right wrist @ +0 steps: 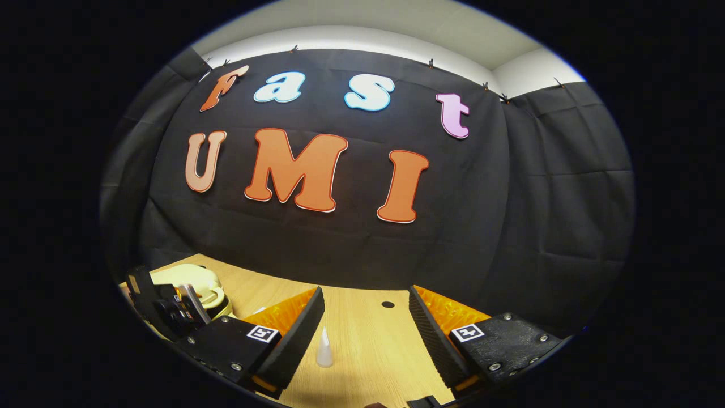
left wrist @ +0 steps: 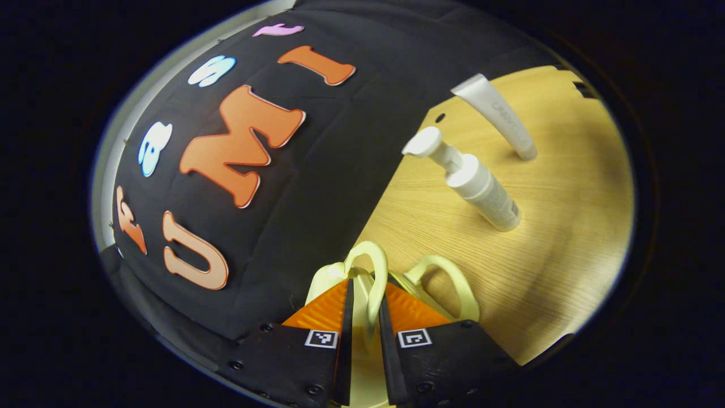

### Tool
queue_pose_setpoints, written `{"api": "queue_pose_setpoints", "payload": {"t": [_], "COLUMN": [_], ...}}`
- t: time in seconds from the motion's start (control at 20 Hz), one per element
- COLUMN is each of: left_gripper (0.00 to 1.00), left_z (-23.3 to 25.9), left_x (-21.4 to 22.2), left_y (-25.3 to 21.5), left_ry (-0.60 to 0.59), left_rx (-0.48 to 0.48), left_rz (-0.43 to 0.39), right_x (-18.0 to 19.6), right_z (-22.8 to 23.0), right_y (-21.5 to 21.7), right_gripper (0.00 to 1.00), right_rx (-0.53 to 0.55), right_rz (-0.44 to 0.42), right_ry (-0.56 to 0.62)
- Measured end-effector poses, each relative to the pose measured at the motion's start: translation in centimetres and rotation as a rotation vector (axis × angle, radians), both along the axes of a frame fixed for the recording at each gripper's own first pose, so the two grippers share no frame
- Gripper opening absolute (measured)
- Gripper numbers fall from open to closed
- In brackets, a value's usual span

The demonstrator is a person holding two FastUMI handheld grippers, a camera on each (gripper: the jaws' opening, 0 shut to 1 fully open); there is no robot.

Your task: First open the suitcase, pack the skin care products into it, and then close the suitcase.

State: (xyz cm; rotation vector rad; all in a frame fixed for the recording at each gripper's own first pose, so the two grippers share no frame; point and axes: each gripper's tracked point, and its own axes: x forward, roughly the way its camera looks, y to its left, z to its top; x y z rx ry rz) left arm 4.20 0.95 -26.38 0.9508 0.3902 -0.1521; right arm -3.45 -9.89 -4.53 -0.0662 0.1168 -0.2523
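Here the suitcase [left wrist: 362, 362] sat directly under the left gripper [left wrist: 365, 309], at the bottom of the left gripper view, pale yellow, with 2 looped handles rising from its top edge. The left gripper's jaws were nearly closed, and both fingers pressed on 1 handle loop [left wrist: 375, 272]; the second loop [left wrist: 450, 280] stood free just beside it. This grip suited the opening step, since a pull on 1 handle would likely part the 2 halves. Whether the case was already ajar could not be told.

Beyond the suitcase, 2 skin care products stood upright on the wooden table [left wrist: 566, 238]: a white pump bottle [left wrist: 473, 181] nearer, and a white tube [left wrist: 498, 116] farther back, well apart from each other. Both stood outside the case, so packing was judged not yet begun.

In the right gripper view, the right gripper [right wrist: 367, 323] hovered above the table with jaws wide apart and empty. A small white cone-tipped item [right wrist: 324, 347] stood between its fingers, untouched. The suitcase showed at the lower left with the left gripper upon it.
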Motion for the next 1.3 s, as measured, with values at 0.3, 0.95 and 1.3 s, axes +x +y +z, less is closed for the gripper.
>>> {"api": "queue_pose_setpoints", "payload": {"t": [0.3, 0.95, 1.3], "left_gripper": [0.24, 0.24, 0.07], "left_z": [6.3, 13.6, 14.0], "left_x": [1.5, 2.5, 2.1], "left_y": [4.9, 19.3, 28.4], "left_ry": [-0.066, -0.15, -0.197], "left_rx": [-0.223, -0.611, -0.715], "left_rz": [0.147, 0.41, 0.544], "right_x": [1.3, 3.3, 4.0], "right_z": [0.0, -0.3, -0.5], "right_y": [1.8, 4.4, 5.5], "right_gripper": [0.95, 0.95, 0.95], "right_rx": [-0.011, -0.019, -0.028], "right_rz": [0.043, 0.09, 0.094], "right_ry": [0.0, 0.013, 0.023]}}
